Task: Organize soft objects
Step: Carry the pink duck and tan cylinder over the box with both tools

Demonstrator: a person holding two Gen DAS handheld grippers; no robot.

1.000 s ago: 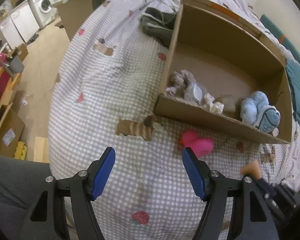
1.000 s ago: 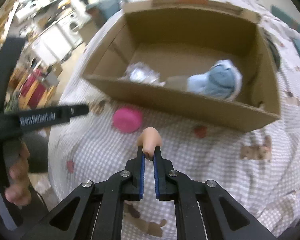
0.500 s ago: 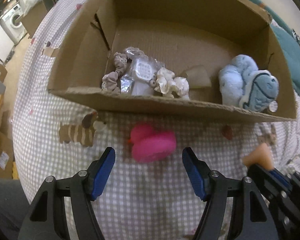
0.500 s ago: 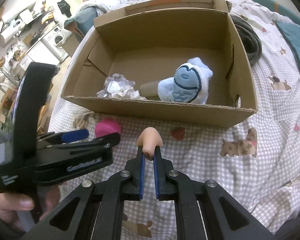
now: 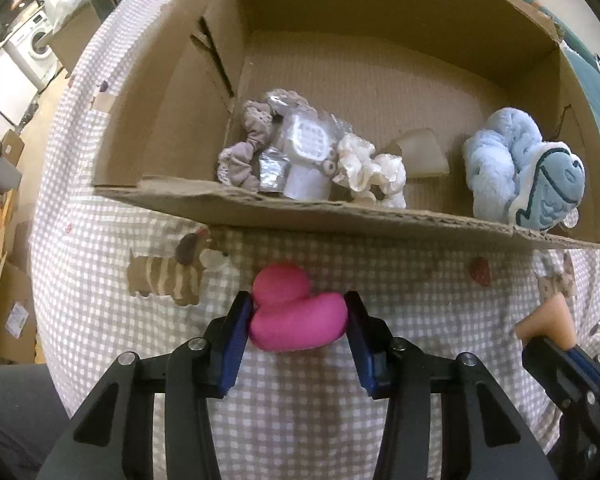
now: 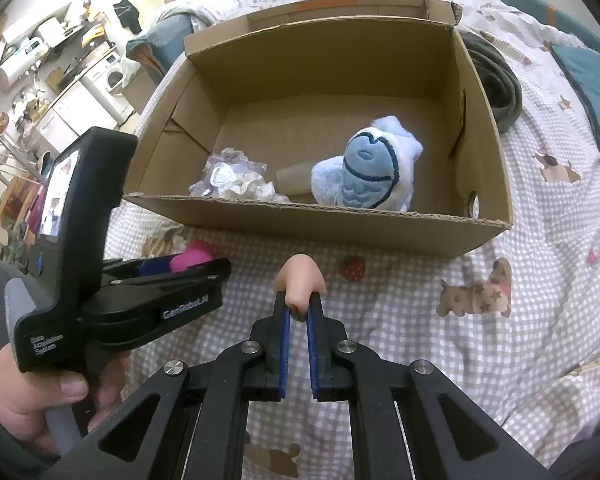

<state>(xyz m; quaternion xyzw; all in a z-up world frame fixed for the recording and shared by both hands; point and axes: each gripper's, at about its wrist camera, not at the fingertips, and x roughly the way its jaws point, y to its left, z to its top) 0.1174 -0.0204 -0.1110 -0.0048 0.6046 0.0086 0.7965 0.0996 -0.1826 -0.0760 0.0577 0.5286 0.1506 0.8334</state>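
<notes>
A pink soft duck (image 5: pixel 296 312) lies on the checked bedspread just in front of the cardboard box (image 5: pixel 340 216). My left gripper (image 5: pixel 298 320) has closed its blue pads against both sides of the duck. In the right wrist view the duck (image 6: pixel 192 261) shows between the left gripper's fingers. My right gripper (image 6: pixel 299 312) is shut on a small peach soft piece (image 6: pixel 299 280), held above the bedspread in front of the box (image 6: pixel 320 228). That piece also shows in the left wrist view (image 5: pixel 548 320).
The box holds scrunchies and small packets (image 5: pixel 300 152), a beige piece (image 5: pixel 420 152) and a blue plush fish (image 5: pixel 528 172). A dark garment (image 6: pixel 496 80) lies right of the box. The bed edge drops to a cluttered floor on the left.
My left gripper moved forward to the pink duck and closed its jaws onto it. My right gripper stayed shut on the peach piece, with little movement.
</notes>
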